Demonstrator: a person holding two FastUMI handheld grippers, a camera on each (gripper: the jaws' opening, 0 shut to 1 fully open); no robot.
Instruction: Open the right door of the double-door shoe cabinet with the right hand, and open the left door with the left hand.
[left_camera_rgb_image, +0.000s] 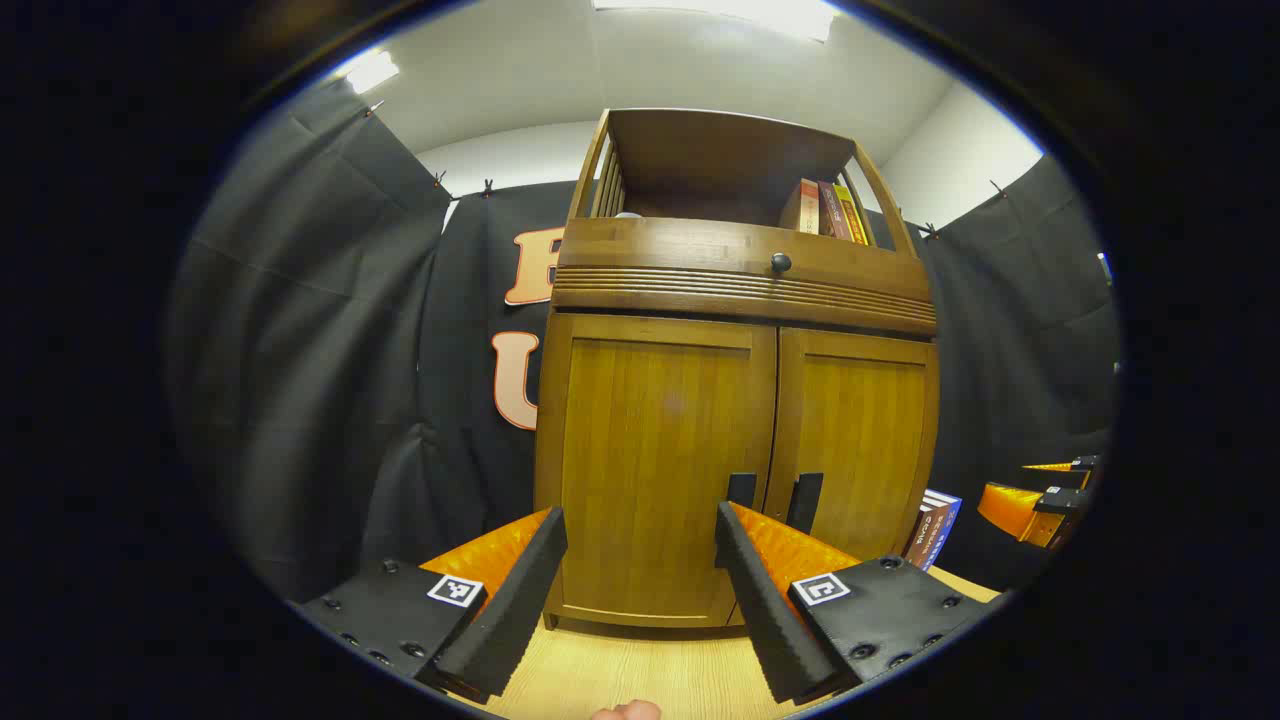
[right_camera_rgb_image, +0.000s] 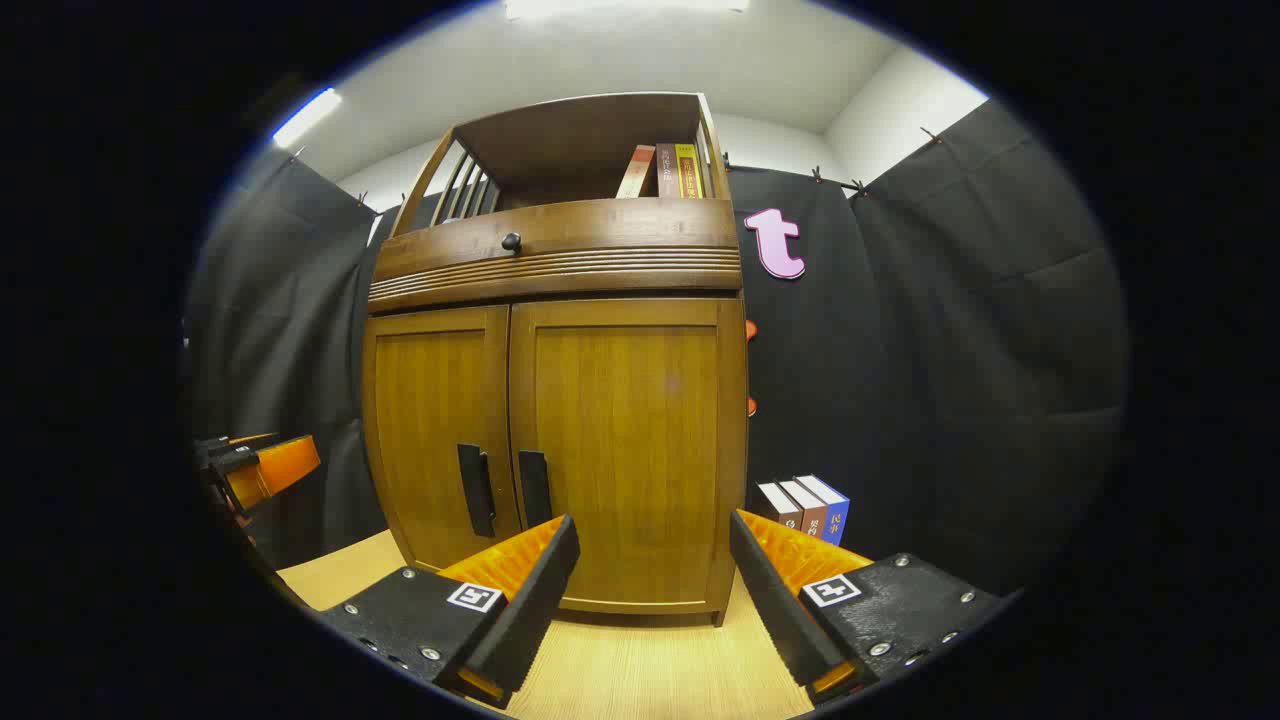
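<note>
Cabinet (left_camera_rgb_image: 735, 420) is standing upright on the light wood table (left_camera_rgb_image: 640, 675), tall axis vertical, front facing both cameras. Both doors are sitting closed. Left door (left_camera_rgb_image: 655, 470) and right door (left_camera_rgb_image: 860, 440) are meeting at a centre seam, and the two dark handles (left_camera_rgb_image: 741, 488) are running vertically right beside that seam, low down on the doors. Above them there's a ribbed drawer front with a round dark knob (left_camera_rgb_image: 781, 263), then an open shelf holding a few books (left_camera_rgb_image: 825, 210).

Writing-wise: the spines up top are carrying text, but it's too small to make out. Same for the three books (right_camera_rgb_image: 803, 507) standing on the table just right of the cabinet in the right gripper view.

Left gripper (left_camera_rgb_image: 640, 580) is hovering in front of the left door, fingers spread wide, gripping nothing. Right gripper (right_camera_rgb_image: 655, 590) is sitting in front of the right door, also spread apart, touching nothing. Each finger is wearing a little square black-and-white marker (left_camera_rgb_image: 456, 589).
</note>
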